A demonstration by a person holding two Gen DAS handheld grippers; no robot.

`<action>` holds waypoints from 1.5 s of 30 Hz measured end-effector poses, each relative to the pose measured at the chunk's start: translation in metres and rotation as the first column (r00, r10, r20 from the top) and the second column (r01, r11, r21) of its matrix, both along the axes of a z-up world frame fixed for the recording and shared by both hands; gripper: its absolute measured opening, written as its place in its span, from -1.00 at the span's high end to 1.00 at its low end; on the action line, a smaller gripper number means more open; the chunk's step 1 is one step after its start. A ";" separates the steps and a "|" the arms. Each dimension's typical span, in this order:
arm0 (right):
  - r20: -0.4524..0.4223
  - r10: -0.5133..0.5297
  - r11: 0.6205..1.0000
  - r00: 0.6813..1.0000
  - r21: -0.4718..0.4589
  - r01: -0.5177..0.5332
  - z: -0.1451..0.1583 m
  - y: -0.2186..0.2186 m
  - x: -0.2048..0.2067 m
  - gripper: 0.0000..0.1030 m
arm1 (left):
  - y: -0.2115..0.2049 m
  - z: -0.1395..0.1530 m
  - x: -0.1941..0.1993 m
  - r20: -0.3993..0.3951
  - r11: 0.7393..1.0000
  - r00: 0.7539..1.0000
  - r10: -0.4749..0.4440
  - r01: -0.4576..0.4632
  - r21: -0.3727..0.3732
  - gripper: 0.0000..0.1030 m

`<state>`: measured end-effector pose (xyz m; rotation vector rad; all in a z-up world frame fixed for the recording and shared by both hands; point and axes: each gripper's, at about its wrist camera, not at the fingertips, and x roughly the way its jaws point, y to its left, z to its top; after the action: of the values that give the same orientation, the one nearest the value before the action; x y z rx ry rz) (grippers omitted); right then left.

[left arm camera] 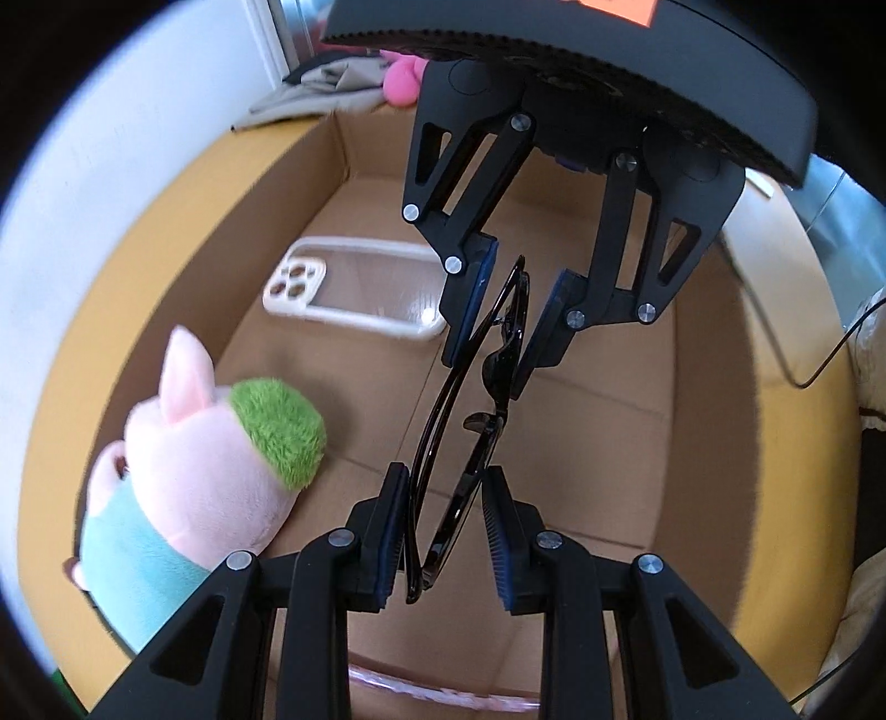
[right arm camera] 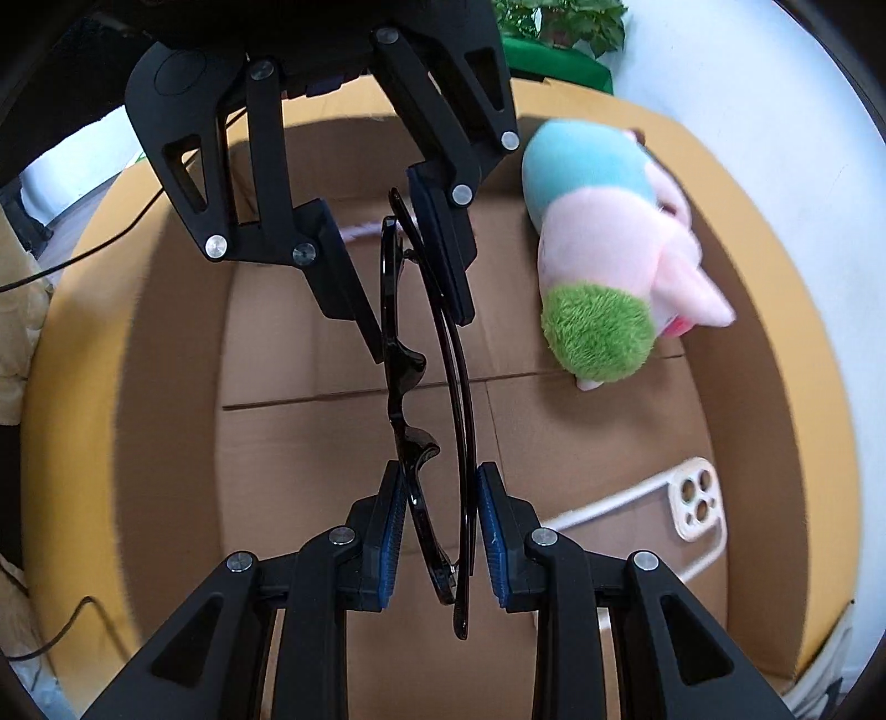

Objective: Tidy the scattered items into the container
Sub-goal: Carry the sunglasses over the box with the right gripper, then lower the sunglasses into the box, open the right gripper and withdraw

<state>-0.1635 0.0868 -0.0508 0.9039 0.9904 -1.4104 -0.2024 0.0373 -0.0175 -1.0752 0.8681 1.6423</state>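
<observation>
A folded pair of black glasses [left arm camera: 487,426] [right arm camera: 410,365] hangs over the inside of a cardboard box [left arm camera: 709,387] [right arm camera: 166,360], held at both ends. My left gripper [left arm camera: 446,482] [right arm camera: 421,332] is shut on one end. Facing it, my right gripper [left arm camera: 493,354] [right arm camera: 442,476] is shut on the other end. Both point steeply down. On the box floor lie a pink plush pig [left arm camera: 210,443] [right arm camera: 603,249] with a green patch and teal clothing, and a white phone case [left arm camera: 354,288] [right arm camera: 692,498].
The box has yellow-tinted walls and a brown floor with bare room under the glasses. Beyond it lie a grey cloth [left arm camera: 326,88] and a pink toy [left arm camera: 401,83]. A potted plant [right arm camera: 559,27] and a black cable [right arm camera: 83,249] are outside the box.
</observation>
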 end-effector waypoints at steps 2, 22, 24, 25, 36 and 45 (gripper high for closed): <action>0.008 -0.001 1.000 1.000 0.005 0.001 -0.010 -0.005 -0.006 0.46 | -0.002 -0.010 -0.007 0.014 1.000 1.000 0.004 -0.003 -0.015 0.50; 0.045 -0.034 0.999 0.998 0.006 0.034 -0.031 -0.021 -0.020 0.43 | -0.011 -0.034 -0.014 0.083 0.999 0.995 0.052 -0.051 -0.012 0.31; 0.059 -0.051 0.998 0.997 -0.017 0.052 -0.024 -0.020 -0.019 0.14 | -0.015 -0.020 -0.012 0.069 0.996 0.995 0.077 -0.079 0.031 0.20; 0.065 -0.063 0.997 0.996 -0.033 0.065 -0.018 -0.019 -0.018 -0.01 | -0.018 -0.012 -0.010 0.055 0.995 0.995 0.088 -0.091 0.050 0.14; -0.019 -0.286 0.917 0.958 -0.296 0.268 0.096 0.035 0.051 -0.95 | -0.065 0.090 0.075 -0.168 0.917 0.930 0.327 -0.269 0.296 -0.20; 0.172 -0.748 0.526 0.641 -0.436 0.731 0.096 0.067 0.143 -0.99 | -0.080 0.108 0.155 -0.011 0.631 0.766 0.642 -0.521 0.575 -0.57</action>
<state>-0.0205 0.1543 0.0457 0.9636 0.1859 -2.2822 -0.0473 -0.0423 0.0907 -0.8057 0.1016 2.4087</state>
